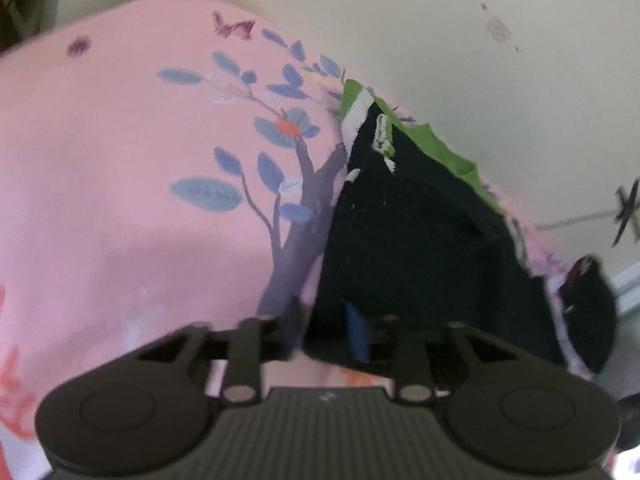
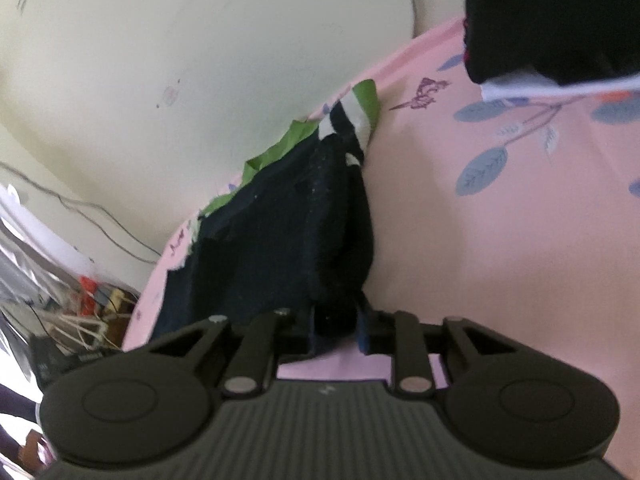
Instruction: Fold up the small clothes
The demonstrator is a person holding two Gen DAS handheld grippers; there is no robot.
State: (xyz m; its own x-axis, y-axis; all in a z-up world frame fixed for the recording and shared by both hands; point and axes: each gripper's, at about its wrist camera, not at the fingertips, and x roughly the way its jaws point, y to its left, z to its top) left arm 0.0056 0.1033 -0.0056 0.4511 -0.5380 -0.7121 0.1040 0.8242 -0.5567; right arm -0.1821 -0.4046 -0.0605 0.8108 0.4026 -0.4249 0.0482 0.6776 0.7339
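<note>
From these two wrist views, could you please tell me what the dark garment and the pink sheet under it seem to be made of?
The dark garment looks like a soft matte knit, perhaps cotton: it shows flecks of lint and limp folds, with green and white trim. The pink sheet looks like smooth, thin woven fabric with a flat printed tree pattern; the fibre is unclear.

Soft even daylight, overall motion blur, heavy fisheye bending at edges.

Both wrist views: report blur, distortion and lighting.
Left wrist view: soft blur on the pink sheet and black garment, fisheye bending; right wrist view: curved wall, flat daylight, clutter at the left edge smeared.
</note>
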